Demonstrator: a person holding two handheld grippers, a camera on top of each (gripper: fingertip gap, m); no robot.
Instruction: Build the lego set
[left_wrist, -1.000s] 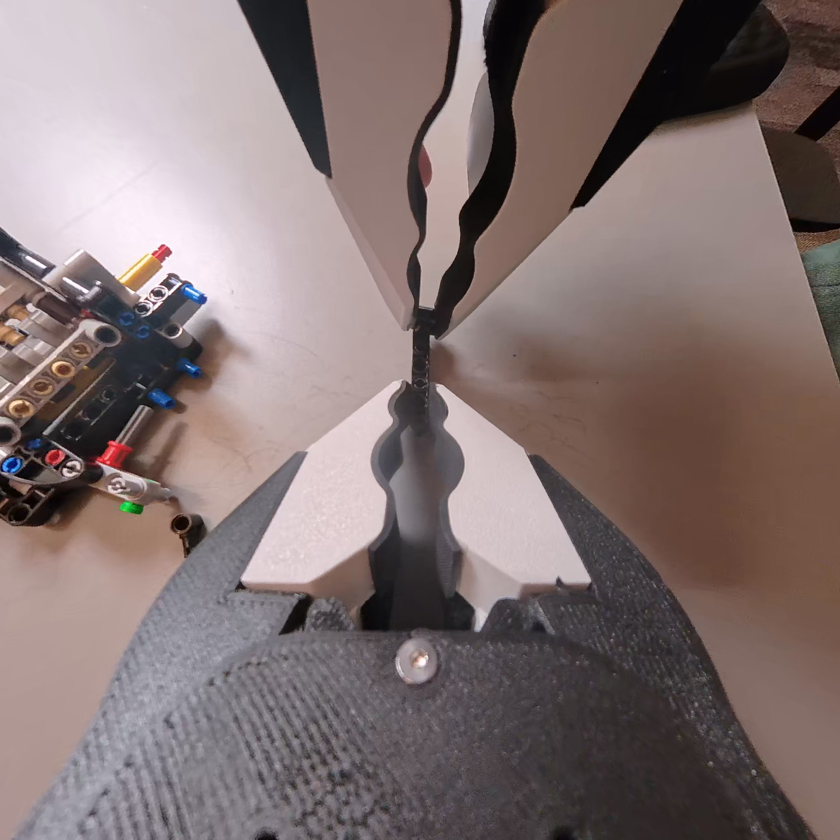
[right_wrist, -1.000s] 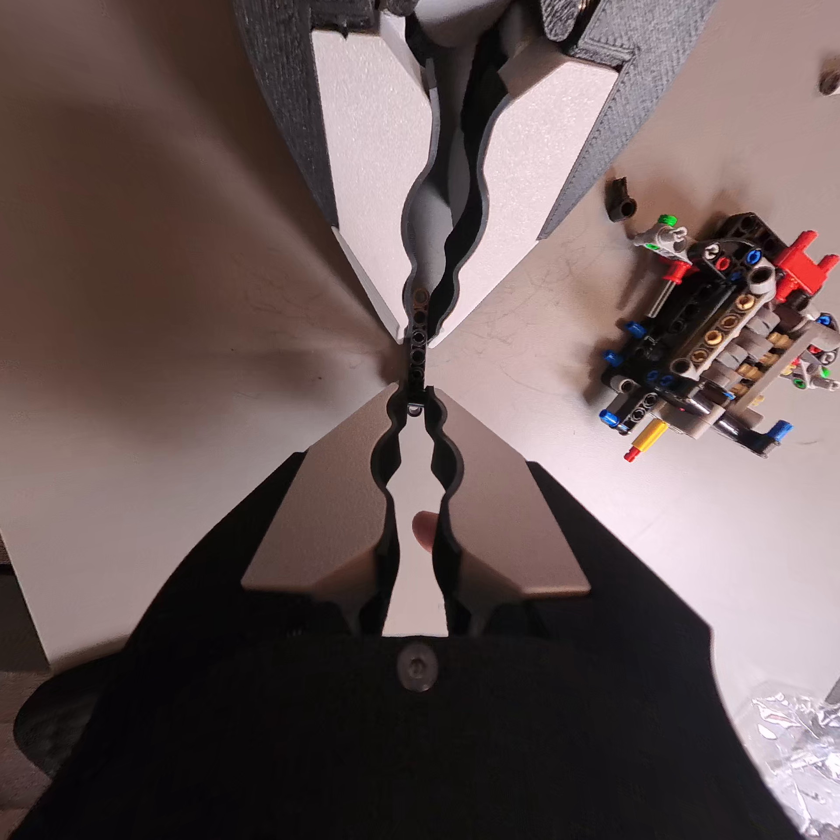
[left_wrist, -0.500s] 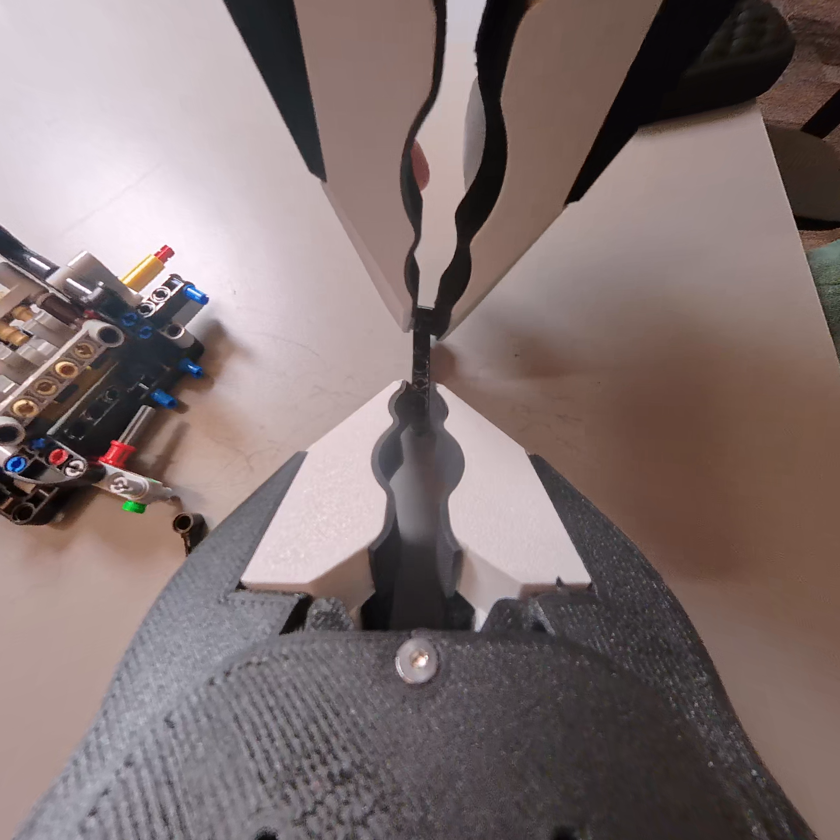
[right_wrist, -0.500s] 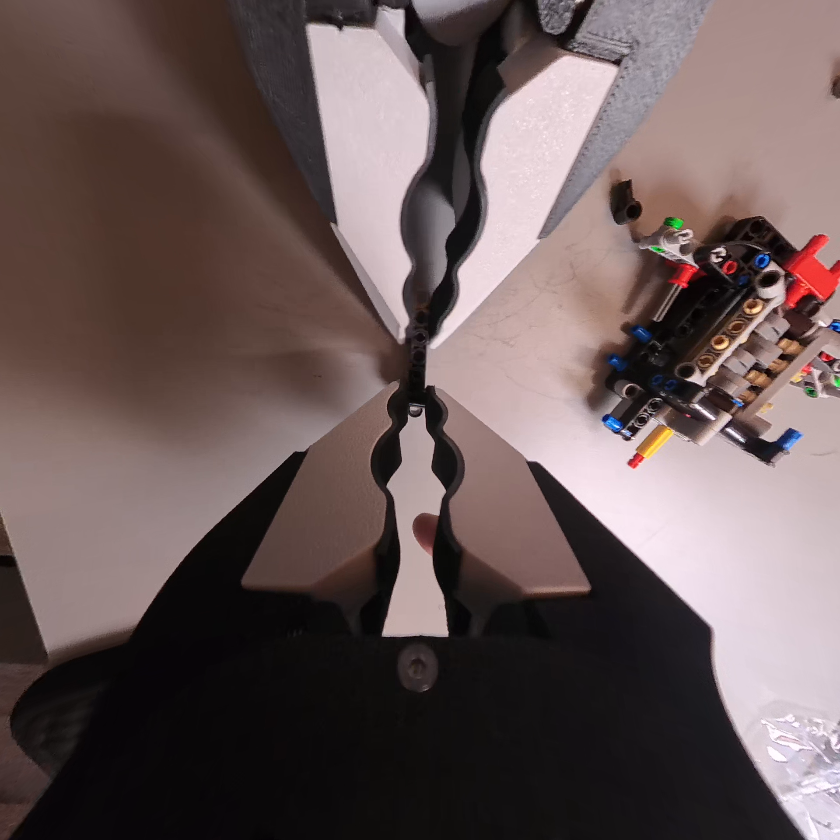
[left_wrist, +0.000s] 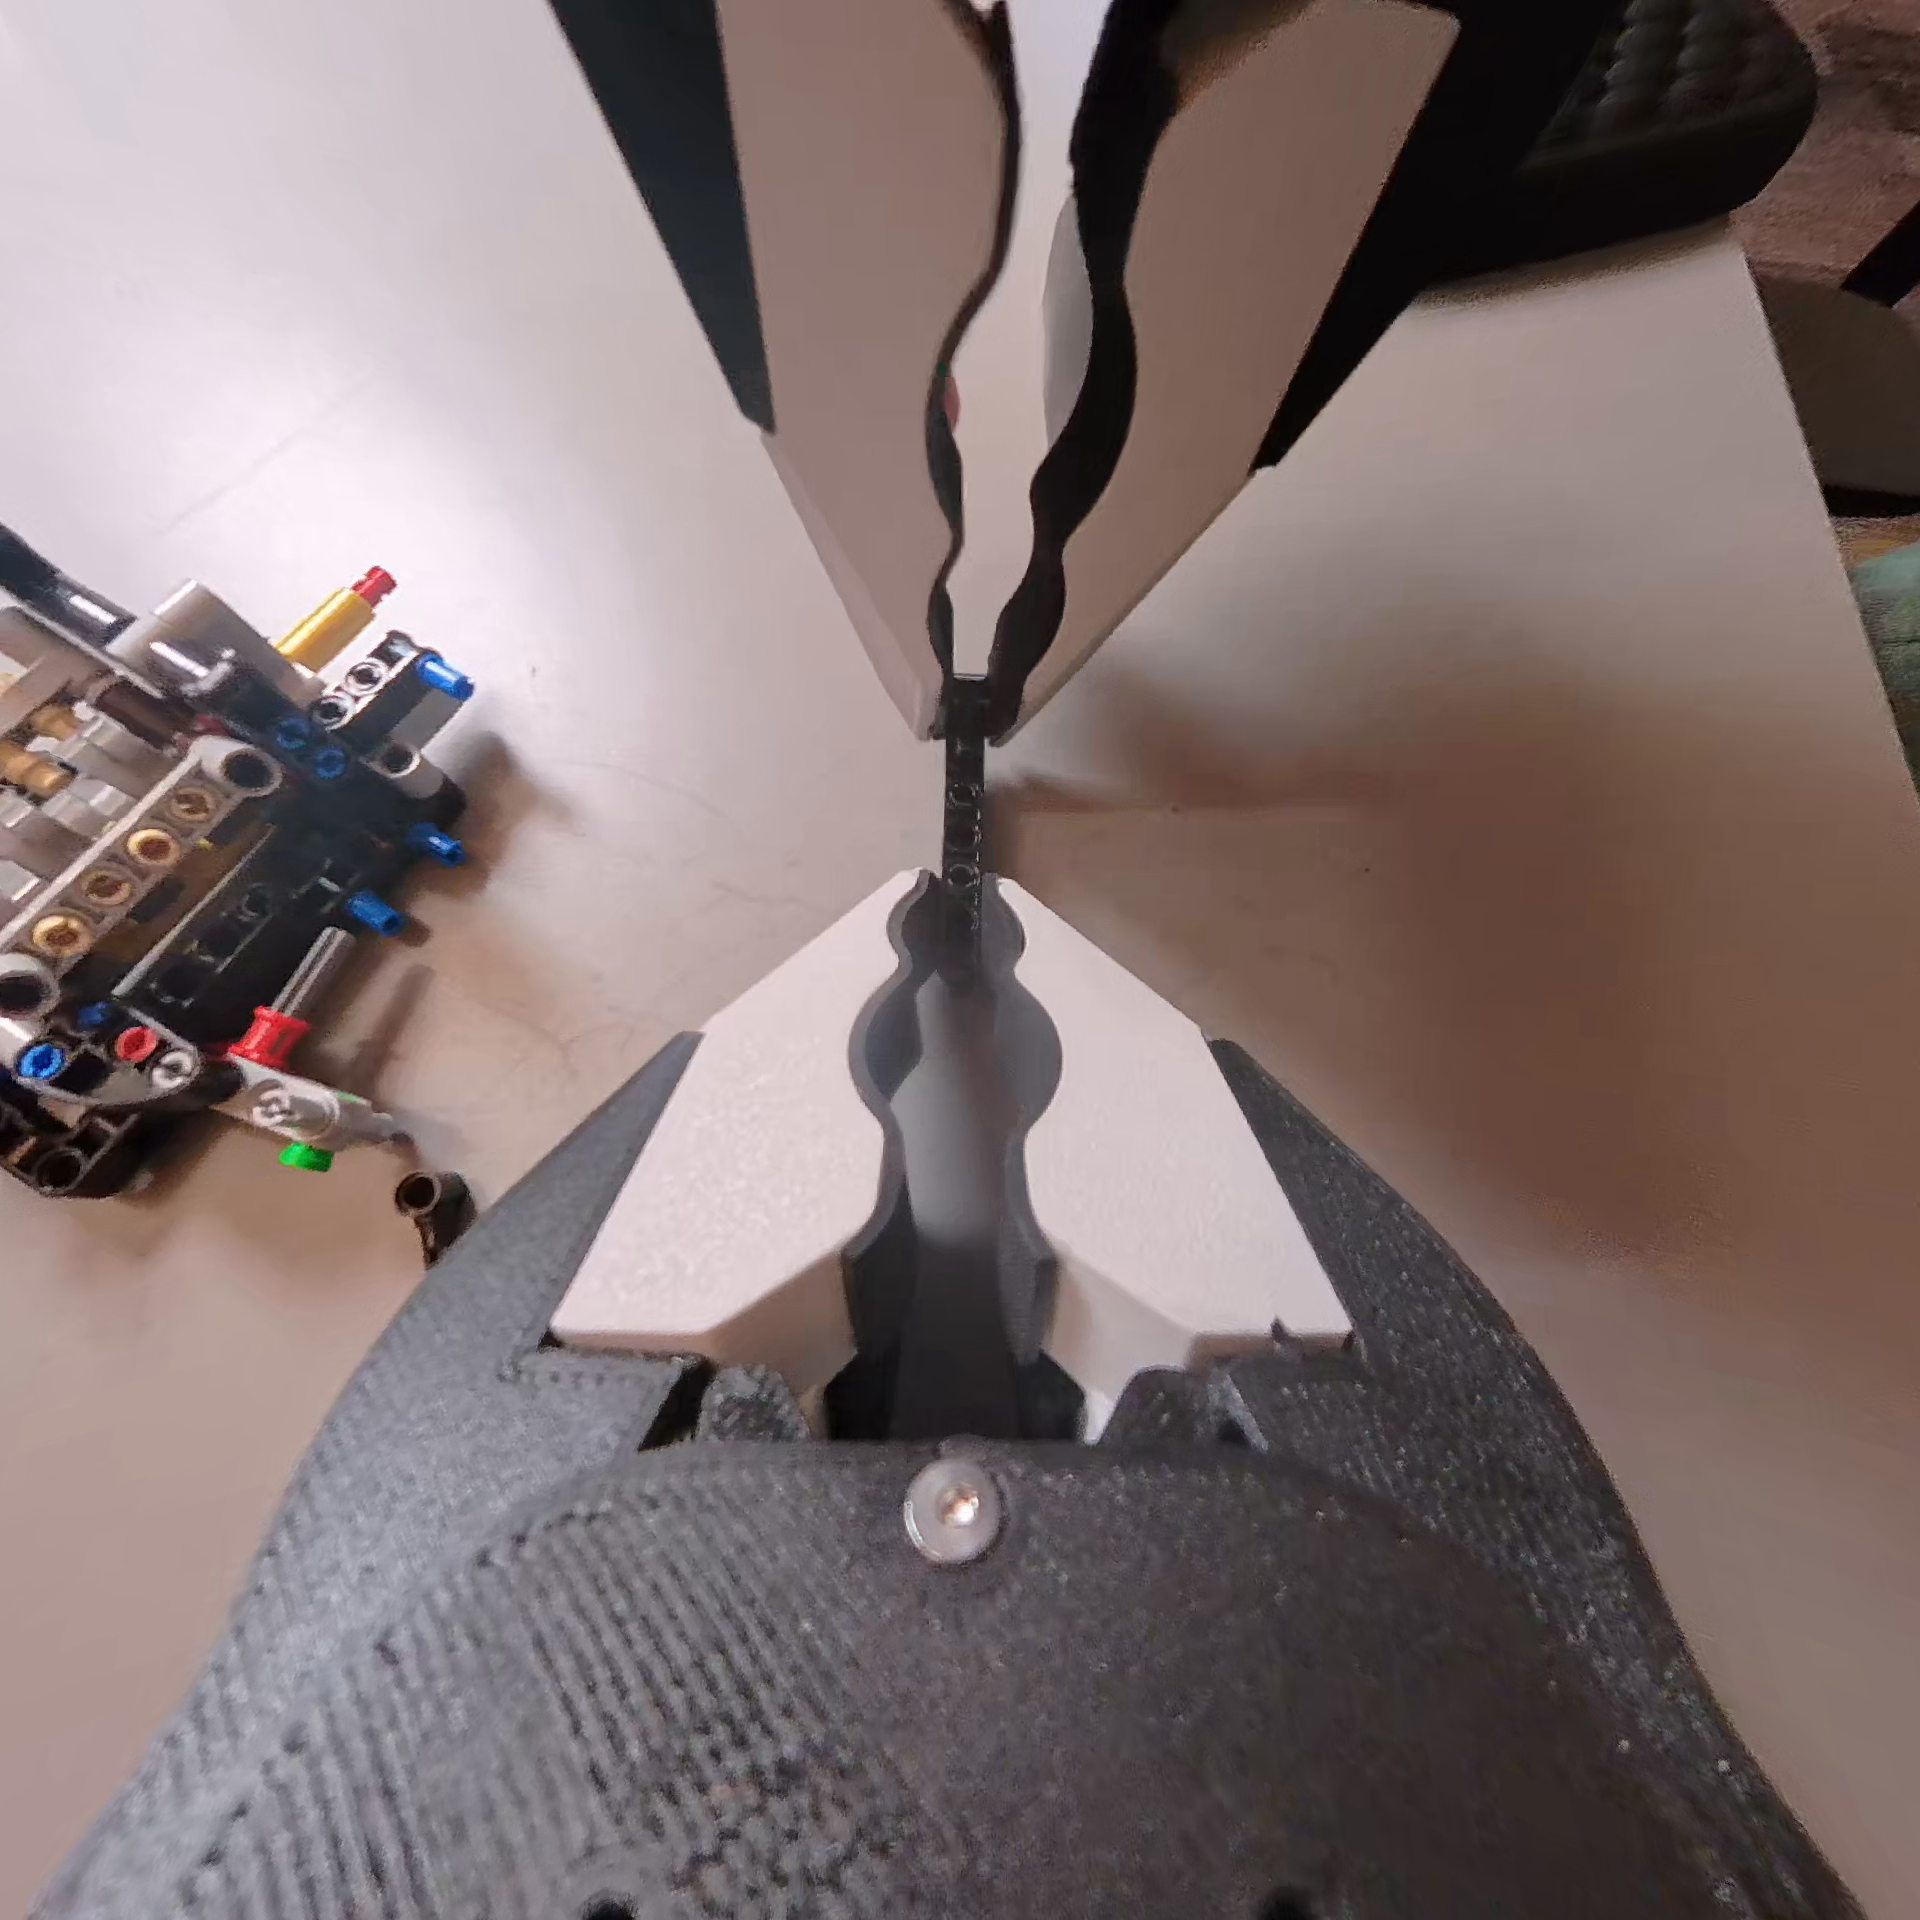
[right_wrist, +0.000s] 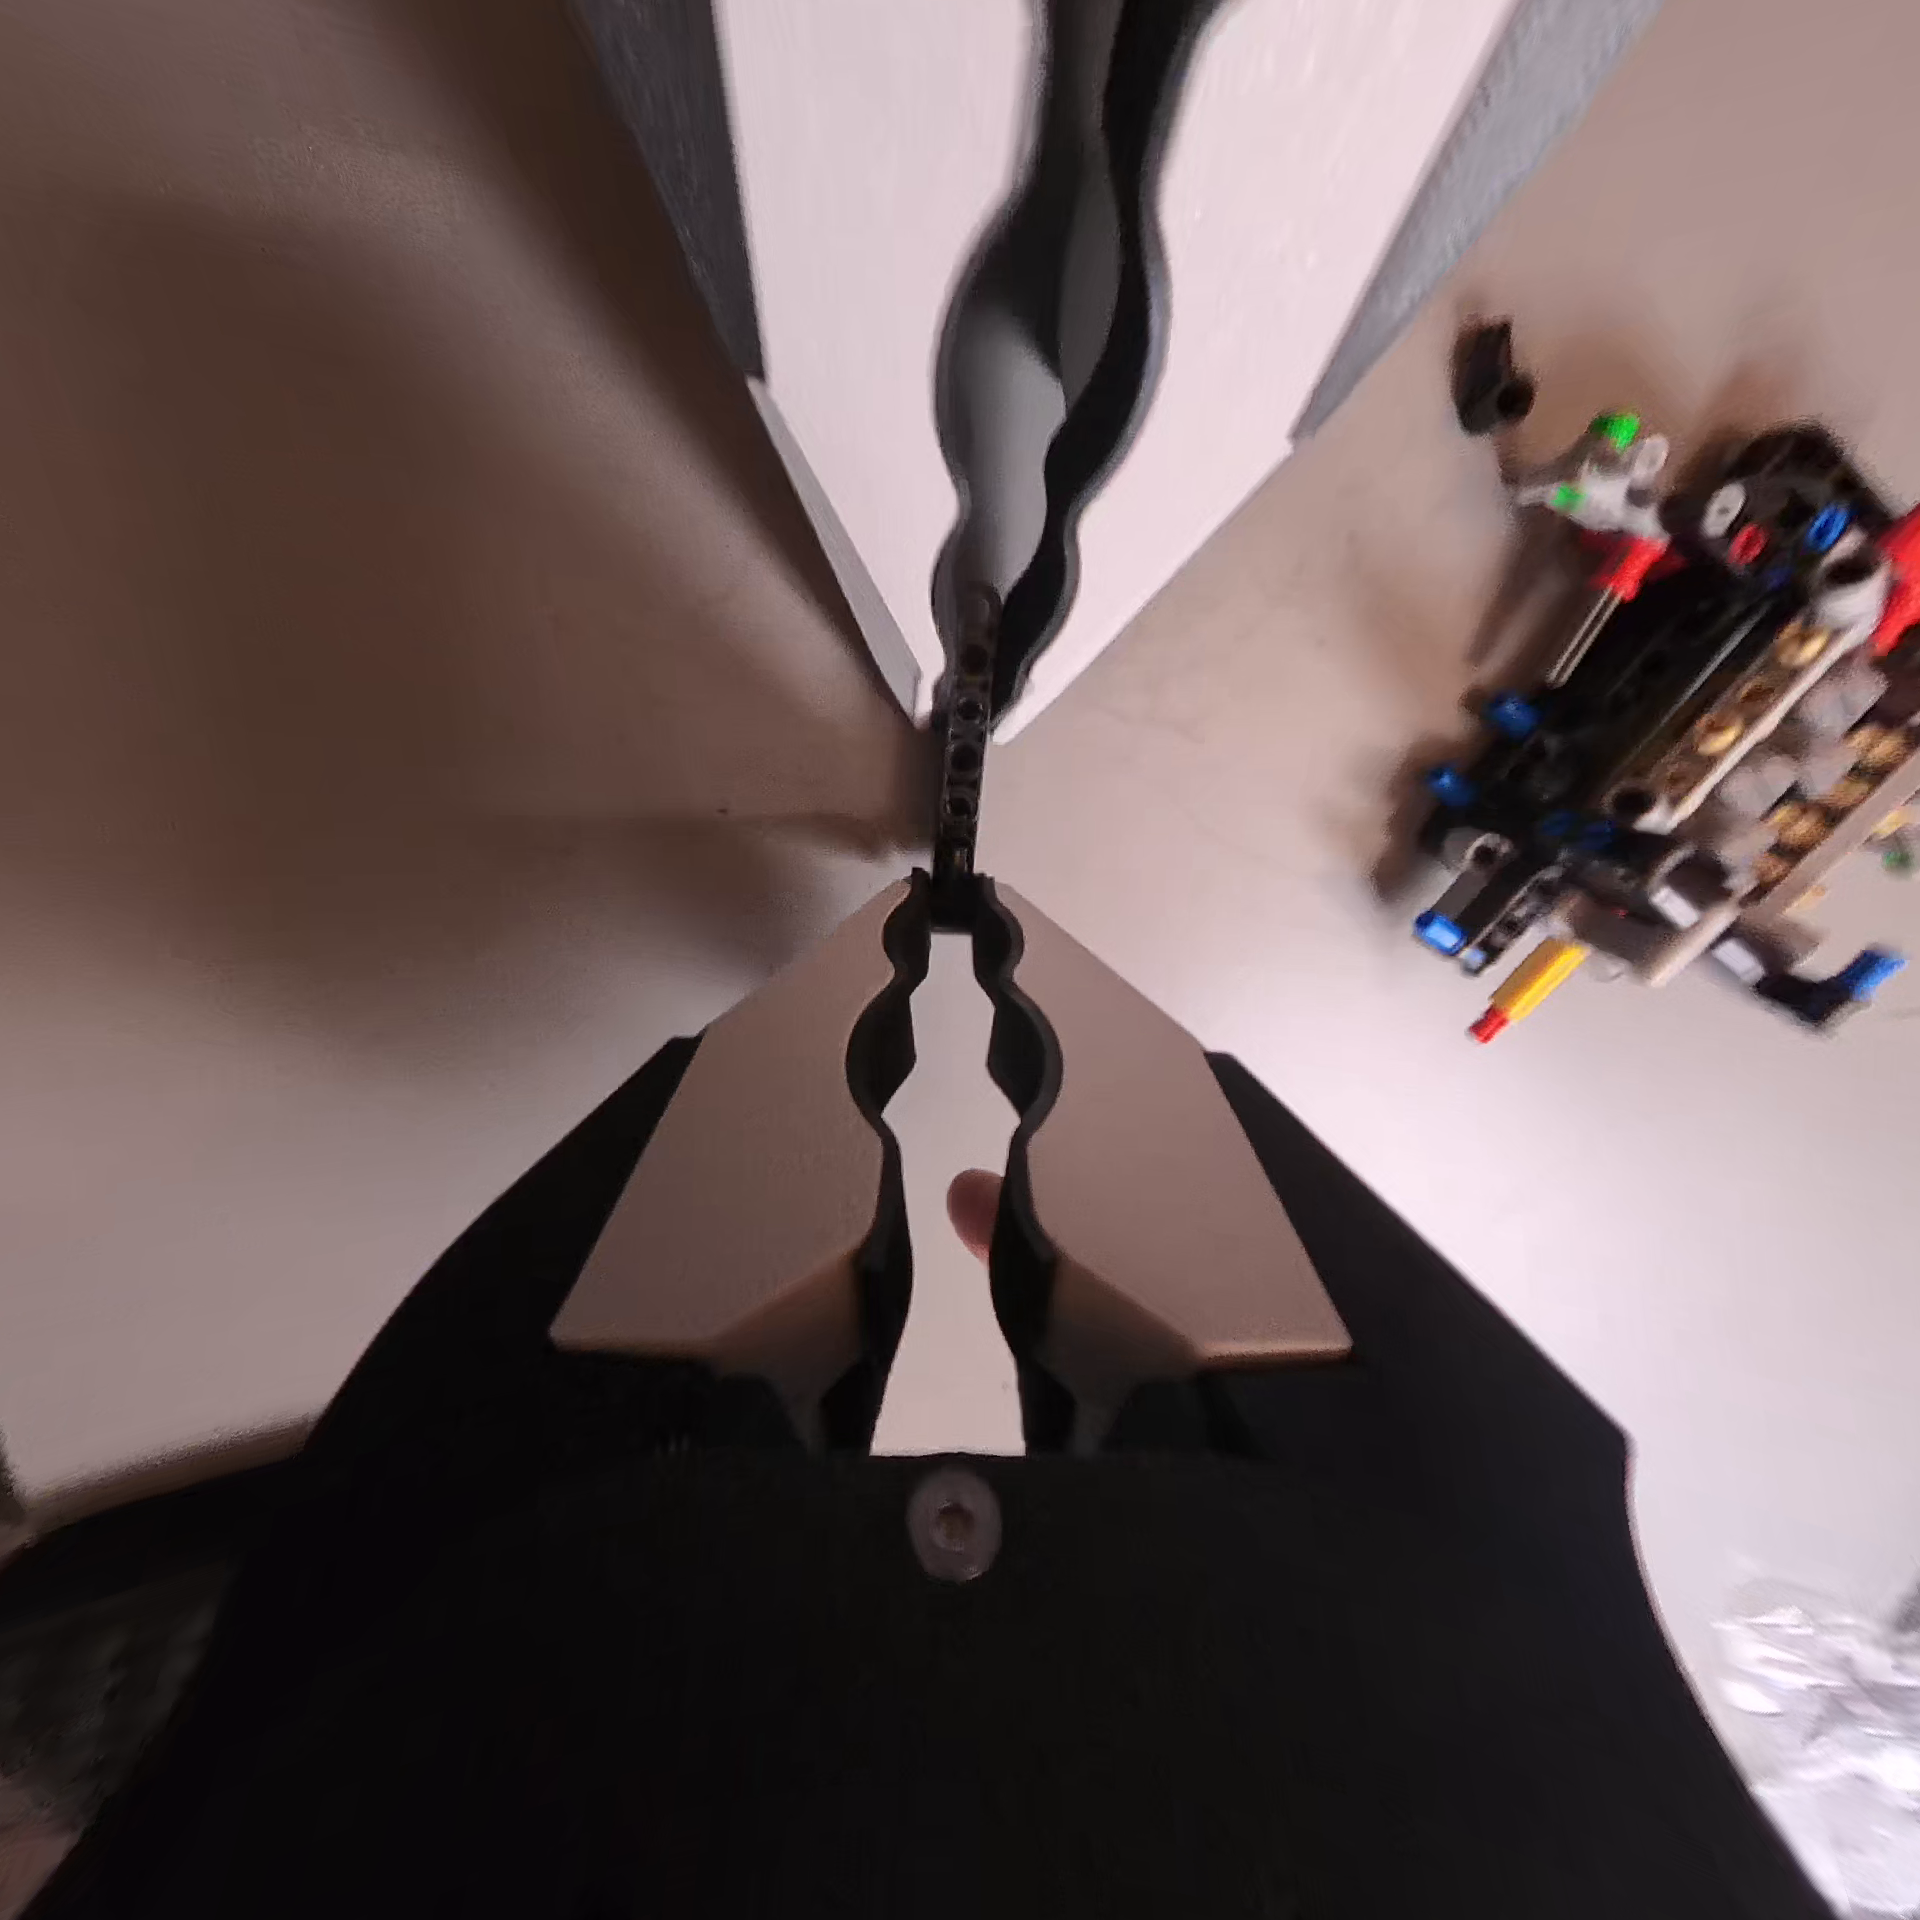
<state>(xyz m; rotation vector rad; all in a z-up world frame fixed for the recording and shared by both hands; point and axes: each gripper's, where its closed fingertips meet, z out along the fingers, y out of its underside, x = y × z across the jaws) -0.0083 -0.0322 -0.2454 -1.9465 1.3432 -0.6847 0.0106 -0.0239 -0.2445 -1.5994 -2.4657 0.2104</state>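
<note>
A thin black beam with holes (left_wrist: 964, 810) spans between my two grippers above the table. My left gripper (left_wrist: 961, 894) is shut on its near end in the left wrist view. My right gripper (right_wrist: 954, 902) is shut on the other end; it also shows in the left wrist view (left_wrist: 971, 707), facing mine. The left gripper shows at the top of the right wrist view (right_wrist: 971, 675). The partly built lego model (left_wrist: 177, 873), black and grey with blue, red and yellow pins, lies on the table to my left; it also shows in the right wrist view (right_wrist: 1704, 769).
A small loose black connector (left_wrist: 431, 1197) lies on the table (left_wrist: 1455, 935) near the model; it also shows in the right wrist view (right_wrist: 1491, 376). A crumpled clear plastic bag (right_wrist: 1829, 1704) lies at the lower right. The table's edge and a dark chair (left_wrist: 1662, 114) are at the far right. Only a small space, under 4 cm, lies between the two pairs of fingers. Between my left fingertips and the small loose black connector (left_wrist: 431, 1197) there is roughly 10 cm. Look for it in the right wrist view (right_wrist: 1502, 402) too.
The two grippers have drawn slightly apart, so more of the black beam shows between them. Both stay shut on it. The right wrist view has shifted and is blurred.
</note>
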